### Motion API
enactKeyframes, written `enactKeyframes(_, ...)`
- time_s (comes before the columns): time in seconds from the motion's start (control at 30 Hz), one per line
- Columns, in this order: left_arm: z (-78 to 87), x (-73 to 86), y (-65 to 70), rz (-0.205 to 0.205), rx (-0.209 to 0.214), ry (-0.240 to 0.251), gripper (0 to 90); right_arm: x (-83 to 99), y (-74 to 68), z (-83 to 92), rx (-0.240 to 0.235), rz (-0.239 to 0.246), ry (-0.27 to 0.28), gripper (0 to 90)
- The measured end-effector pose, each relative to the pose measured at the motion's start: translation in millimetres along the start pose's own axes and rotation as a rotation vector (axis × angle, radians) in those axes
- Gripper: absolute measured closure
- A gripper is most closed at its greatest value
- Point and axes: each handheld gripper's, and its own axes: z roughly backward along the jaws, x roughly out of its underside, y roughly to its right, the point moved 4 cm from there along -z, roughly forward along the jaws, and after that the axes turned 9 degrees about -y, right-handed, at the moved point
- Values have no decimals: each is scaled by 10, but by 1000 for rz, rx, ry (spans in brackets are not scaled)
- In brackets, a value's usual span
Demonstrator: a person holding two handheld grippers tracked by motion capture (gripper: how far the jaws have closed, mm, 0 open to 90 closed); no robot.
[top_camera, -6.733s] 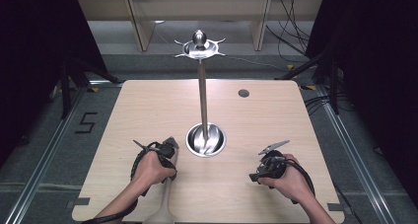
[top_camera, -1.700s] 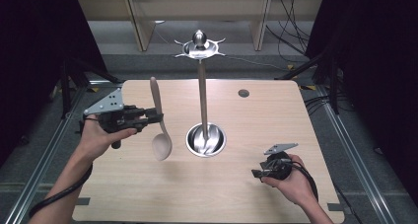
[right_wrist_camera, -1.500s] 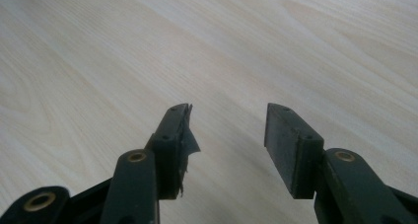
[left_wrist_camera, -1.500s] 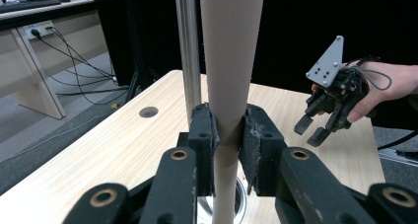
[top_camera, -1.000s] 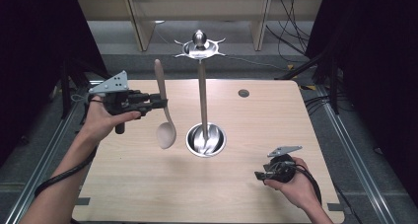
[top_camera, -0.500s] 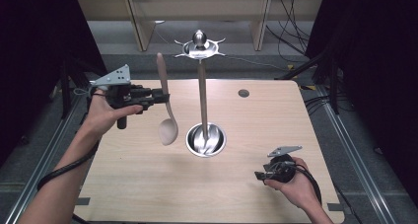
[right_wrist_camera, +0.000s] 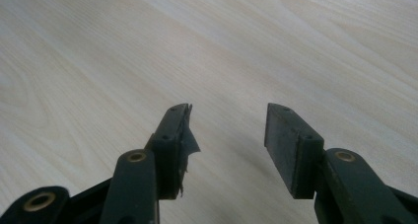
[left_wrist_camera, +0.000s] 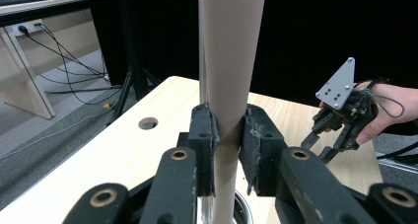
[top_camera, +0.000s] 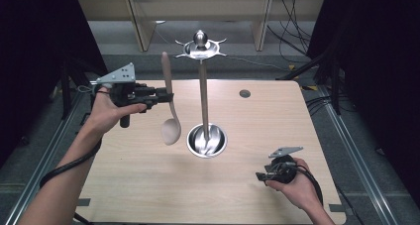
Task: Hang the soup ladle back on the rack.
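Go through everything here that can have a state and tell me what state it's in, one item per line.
Wooden spoon: off the table, upright, bowl end down, clamped by the handle.
Left gripper: shut on the spoon handle.
Right gripper: open, holding nothing, low over the table.
Metal stand: upright, hooks at its top bare.

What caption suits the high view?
Left gripper holds a wooden spoon upright beside a metal stand.

No text, label, brand, number or sign can be read on anything around either tool, whether on the worktop [top_camera: 148, 185], on the floor beside it or farther off.
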Motion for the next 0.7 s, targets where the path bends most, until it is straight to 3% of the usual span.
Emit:
enactKeyframes(0.03,-4,-4,2,-3,0,-3,752,5,-8,14,-1,-8,-18,527)
enactKeyframes(0.7,-56,-74,16,-14,13,-13,752,4,-4,9,0,-3,-18,527)
